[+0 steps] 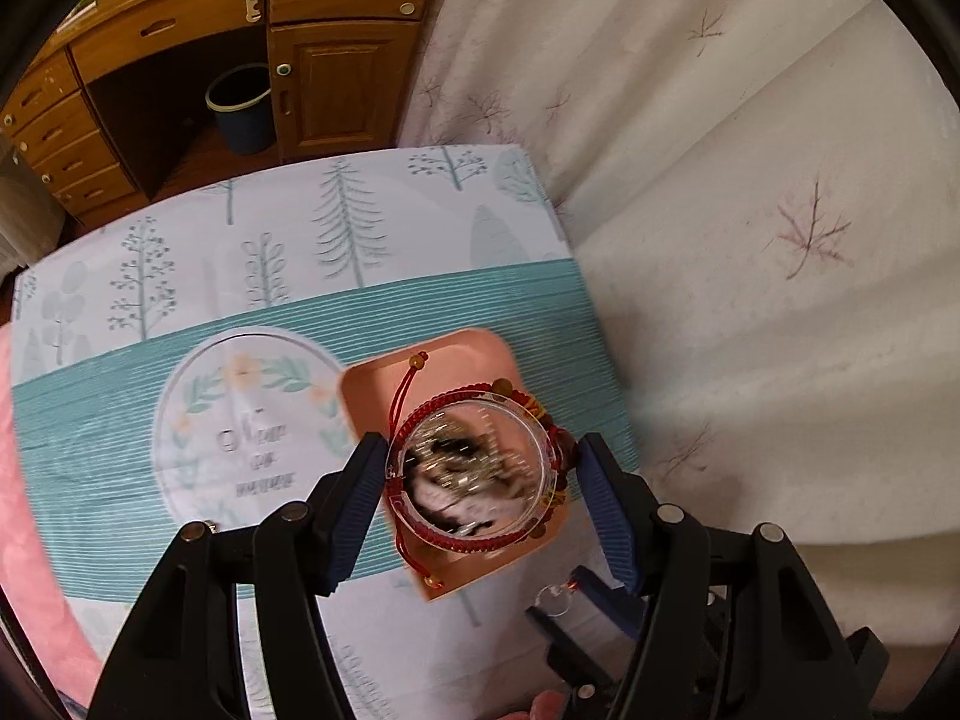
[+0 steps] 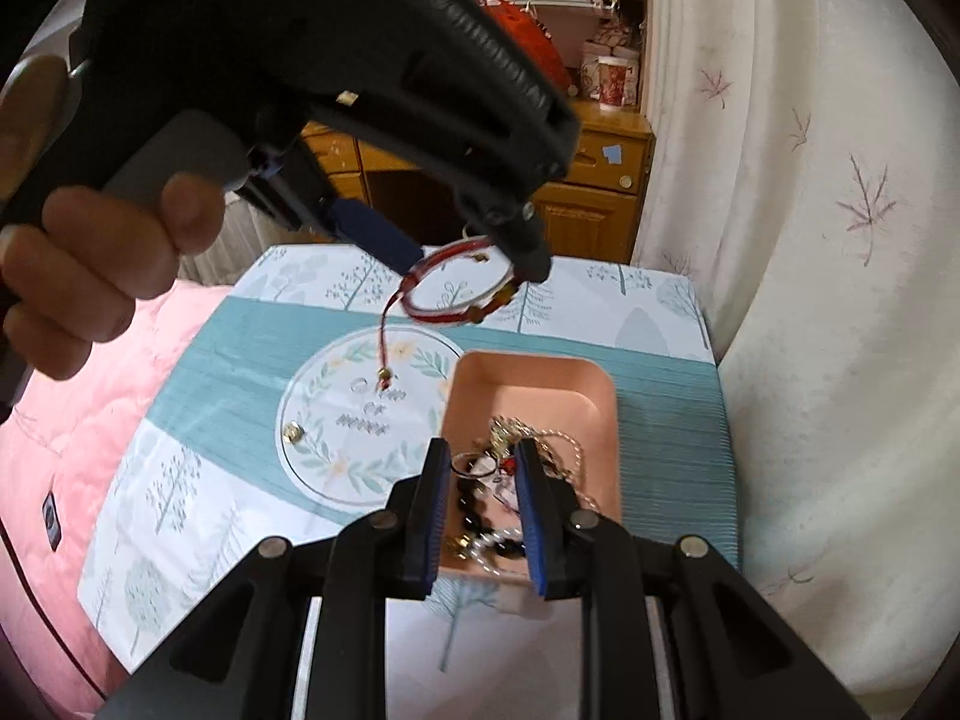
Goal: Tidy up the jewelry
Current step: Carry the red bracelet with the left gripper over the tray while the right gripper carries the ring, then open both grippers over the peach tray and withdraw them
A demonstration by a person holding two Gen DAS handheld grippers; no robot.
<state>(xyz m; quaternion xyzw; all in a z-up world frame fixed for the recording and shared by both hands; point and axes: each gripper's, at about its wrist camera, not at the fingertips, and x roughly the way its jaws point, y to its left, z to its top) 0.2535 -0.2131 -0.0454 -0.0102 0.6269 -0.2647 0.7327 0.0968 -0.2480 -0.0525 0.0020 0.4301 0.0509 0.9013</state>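
Cream curtains hang along the far and right edges of the tree-print box top [image 2: 198, 468], with pink bedding to its left. My left gripper [image 1: 480, 468] clamps a clear bangle [image 2: 459, 285] wrapped by a red cord bracelet [image 1: 414, 420] — lifted over the pink tray [image 2: 591, 384]. My right gripper [image 2: 483, 468] pinches a small ring [image 2: 474, 465] (thin, silvery) above the tray's tangled chains. A gold bead [image 2: 293, 433] lies apart on the print.

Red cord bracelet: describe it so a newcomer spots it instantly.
Start at the pink tray on the tree-print cloth. Above it, the left tool holds a clear bangle wrapped by the red cord bracelet. Unlike the tangled jewelry in the tray, it hangs airborne, tails dangling.
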